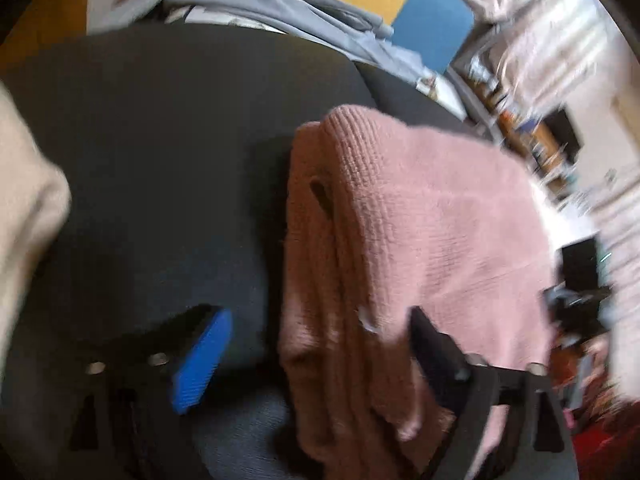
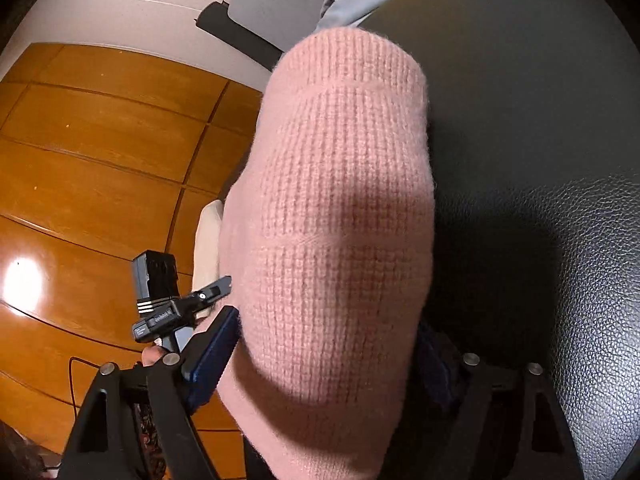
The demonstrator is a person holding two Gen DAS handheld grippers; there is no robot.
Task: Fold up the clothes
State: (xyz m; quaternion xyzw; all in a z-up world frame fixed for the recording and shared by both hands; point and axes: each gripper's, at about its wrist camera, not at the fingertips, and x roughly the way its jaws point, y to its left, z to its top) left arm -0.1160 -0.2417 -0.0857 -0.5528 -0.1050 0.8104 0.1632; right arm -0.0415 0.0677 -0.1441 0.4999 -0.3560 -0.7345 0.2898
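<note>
A pink knit sweater point(image 1: 420, 220) hangs folded over in the left wrist view, above a dark surface point(image 1: 168, 140). My left gripper point(image 1: 316, 344) is open: its blue-padded left finger point(image 1: 200, 364) stands apart from the cloth, while the sweater drapes against and over its right finger point(image 1: 436, 356). In the right wrist view a thick wad of the pink sweater point(image 2: 336, 208) fills the whole gap of my right gripper point(image 2: 326, 356), pressed between both fingers. The other hand-held gripper point(image 2: 168, 304) shows at the left, held by a hand.
A grey-blue garment point(image 1: 304, 12) lies bunched at the far edge of the dark surface. A cream cloth point(image 1: 24, 200) sits at the left. The dark leather-like surface point(image 2: 540, 160) drops off to a wooden floor point(image 2: 100, 152). Cluttered shelves point(image 1: 540, 140) stand at the right.
</note>
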